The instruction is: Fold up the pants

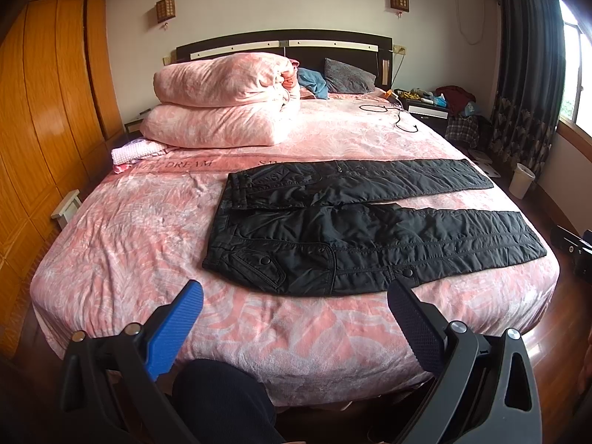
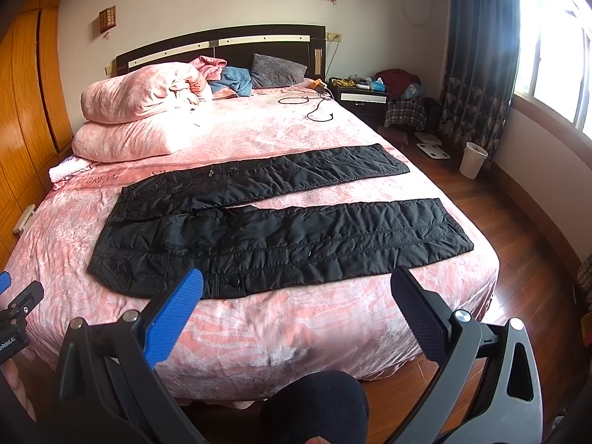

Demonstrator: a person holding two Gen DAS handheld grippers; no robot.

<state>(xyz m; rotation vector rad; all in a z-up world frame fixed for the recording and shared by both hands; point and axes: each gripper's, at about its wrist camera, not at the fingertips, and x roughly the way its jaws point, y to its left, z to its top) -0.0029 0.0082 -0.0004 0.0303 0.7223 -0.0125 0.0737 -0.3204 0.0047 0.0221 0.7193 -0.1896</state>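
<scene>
Black quilted pants (image 1: 333, 222) lie flat on the pink bed (image 1: 129, 236), waist to the left, both legs stretched to the right with a gap between them. They also show in the right wrist view (image 2: 281, 222). My left gripper (image 1: 296, 296) is open and empty, held before the bed's near edge just short of the pants. My right gripper (image 2: 299, 288) is open and empty, also at the near edge, its blue finger (image 2: 177, 310) over the pants' near hem. The left gripper's edge (image 2: 14, 307) shows at the far left of the right wrist view.
Folded pink duvets (image 1: 222, 103) are stacked at the bed's far left, with pillows and a black cable (image 1: 392, 111) near the headboard. A wooden wardrobe (image 1: 44, 111) stands left. A nightstand (image 1: 425, 107), a white bin (image 1: 521, 181) and the window are right. A dark knee (image 1: 222, 399) is below.
</scene>
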